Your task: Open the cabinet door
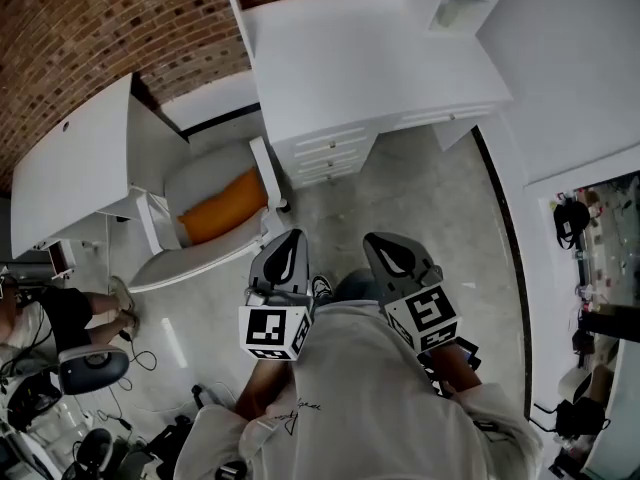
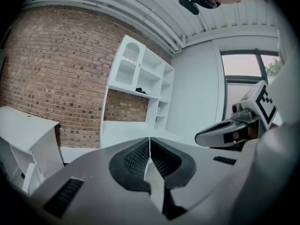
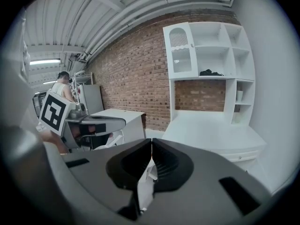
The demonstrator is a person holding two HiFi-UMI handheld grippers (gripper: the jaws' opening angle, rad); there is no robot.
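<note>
The white hutch cabinet stands on a white desk (image 1: 350,58) against the brick wall, some way ahead of me. Its arched glass door (image 2: 127,64) (image 3: 180,50) at the upper left is closed. Open shelves (image 3: 220,50) fill the rest of the hutch. My left gripper (image 1: 289,238) (image 2: 150,139) is shut with nothing between its jaws. My right gripper (image 1: 376,240) (image 3: 151,142) is also shut and empty. Both are held side by side in front of my body, pointing toward the desk and well short of it. Each gripper shows in the other's view: the right gripper (image 2: 225,132) and the left gripper (image 3: 93,123).
A white armchair with an orange cushion (image 1: 215,213) stands left of the desk's drawers (image 1: 330,153). Another white table (image 1: 80,158) is farther left. A person sits at the lower left (image 1: 50,313), with cables on the grey floor (image 1: 430,198).
</note>
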